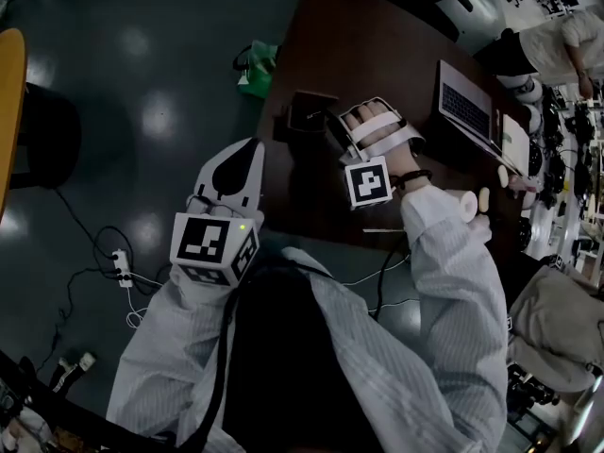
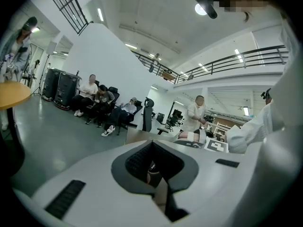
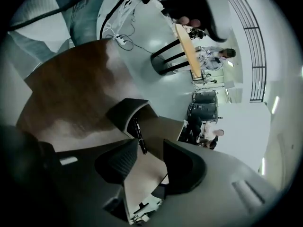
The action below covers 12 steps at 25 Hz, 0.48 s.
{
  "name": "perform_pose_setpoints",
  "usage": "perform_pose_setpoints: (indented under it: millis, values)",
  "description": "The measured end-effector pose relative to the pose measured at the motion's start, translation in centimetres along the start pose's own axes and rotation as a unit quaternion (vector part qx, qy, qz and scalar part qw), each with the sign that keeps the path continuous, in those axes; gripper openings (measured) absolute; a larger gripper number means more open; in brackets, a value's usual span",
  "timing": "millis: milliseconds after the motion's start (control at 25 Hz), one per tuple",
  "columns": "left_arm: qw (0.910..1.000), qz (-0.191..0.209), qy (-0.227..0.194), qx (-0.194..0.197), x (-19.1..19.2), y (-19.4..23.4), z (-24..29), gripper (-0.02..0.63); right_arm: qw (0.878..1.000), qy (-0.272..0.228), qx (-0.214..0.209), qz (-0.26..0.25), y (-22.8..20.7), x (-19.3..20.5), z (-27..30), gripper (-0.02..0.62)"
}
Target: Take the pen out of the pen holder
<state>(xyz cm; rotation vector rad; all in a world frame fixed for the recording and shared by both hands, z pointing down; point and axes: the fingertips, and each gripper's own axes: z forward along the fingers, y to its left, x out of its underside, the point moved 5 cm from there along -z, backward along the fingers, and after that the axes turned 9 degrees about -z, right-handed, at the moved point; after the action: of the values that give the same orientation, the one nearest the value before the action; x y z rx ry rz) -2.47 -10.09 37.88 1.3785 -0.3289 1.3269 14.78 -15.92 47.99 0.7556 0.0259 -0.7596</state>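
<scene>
In the right gripper view a black pen (image 3: 138,135) lies slanted on the brown table (image 3: 71,98), right beside the dark pen holder (image 3: 124,111). My right gripper (image 3: 150,148) is open just above it; the pen's near end sits by the left jaw's tip and neither pad presses on it. In the head view the right gripper (image 1: 332,132) points at the pen holder (image 1: 307,111) at the table's left end. My left gripper (image 1: 253,144) hangs off the table's left edge over the floor, its jaw tips together with nothing between them (image 2: 152,143).
An open laptop (image 1: 462,107) sits at the table's far right, with small white objects (image 1: 467,201) near the table's near edge. A green bag (image 1: 257,69) and a power strip (image 1: 121,267) lie on the floor. A yellow round table (image 1: 9,92) stands left. People sit far off (image 2: 99,103).
</scene>
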Motion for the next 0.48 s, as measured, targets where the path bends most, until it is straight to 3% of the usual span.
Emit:
perform_pose_setpoints:
  millis: [240, 440, 480]
  values:
    - [0.9998, -0.017, -0.011, -0.004, -0.4, 1.0, -0.5, 0.005, 0.994, 0.018, 0.04, -0.102, 0.4, 0.4, 1.4, 0.139]
    - [0.9996, -0.023, -0.013, -0.01, -0.6, 1.6, -0.6, 0.005, 0.991, 0.029, 0.046, -0.126, 1.1, 0.4, 2.3, 0.125]
    - [0.9995, -0.026, -0.015, -0.009, -0.6, 1.7, -0.6, 0.005, 0.99, 0.035, 0.047, -0.125, 1.2, 0.4, 2.4, 0.096]
